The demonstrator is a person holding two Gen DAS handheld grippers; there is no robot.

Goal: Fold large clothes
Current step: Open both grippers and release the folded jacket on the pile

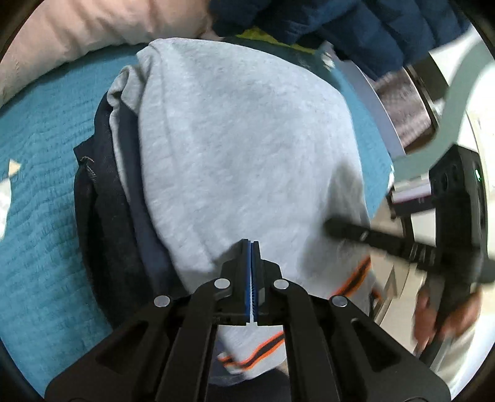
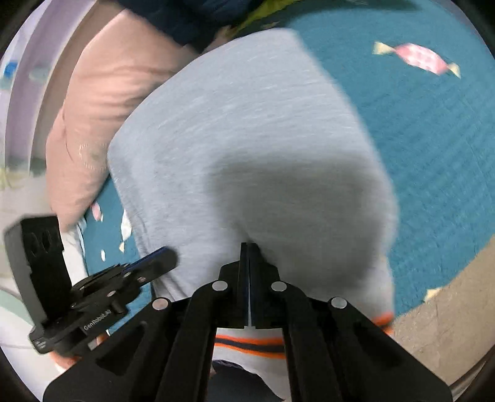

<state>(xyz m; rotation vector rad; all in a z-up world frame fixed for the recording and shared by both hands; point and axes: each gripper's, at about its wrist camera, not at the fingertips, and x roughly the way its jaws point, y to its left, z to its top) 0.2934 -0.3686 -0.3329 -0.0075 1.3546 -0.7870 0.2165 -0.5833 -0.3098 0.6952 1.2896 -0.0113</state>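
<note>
The grey sweatshirt (image 1: 247,148) lies on a bed with a teal blanket (image 1: 40,216), and I take this sweatshirt as the landmark. It is already doubled into a compact block, and its hem with orange and dark stripes (image 2: 247,343) hangs at the near edge, under both claws. Under the sweatshirt, on its left side in the left wrist view, there are dark folded garments (image 1: 102,216), so it seems to rest on a small pile.

The left claw (image 1: 251,247) is fully closed, and a pinch of the grey cloth near the striped hem sits between its pads. The right claw (image 2: 248,247) is also closed completely on the same near part of the sweatshirt, where the cloth makes a small dent. In the right wrist view the left claw appears just beside the left edge of the sweatshirt.

Behind the sweatshirt there is a pink pillow (image 2: 102,102) and some dark blue clothing (image 1: 355,27); a candy print (image 2: 417,58) is on the blanket to the right of it.

I judge that the folding of this piece is almost finished: the main folds are done. What is left is to lay the near edge down flat, release it, and perhaps smooth the top
</note>
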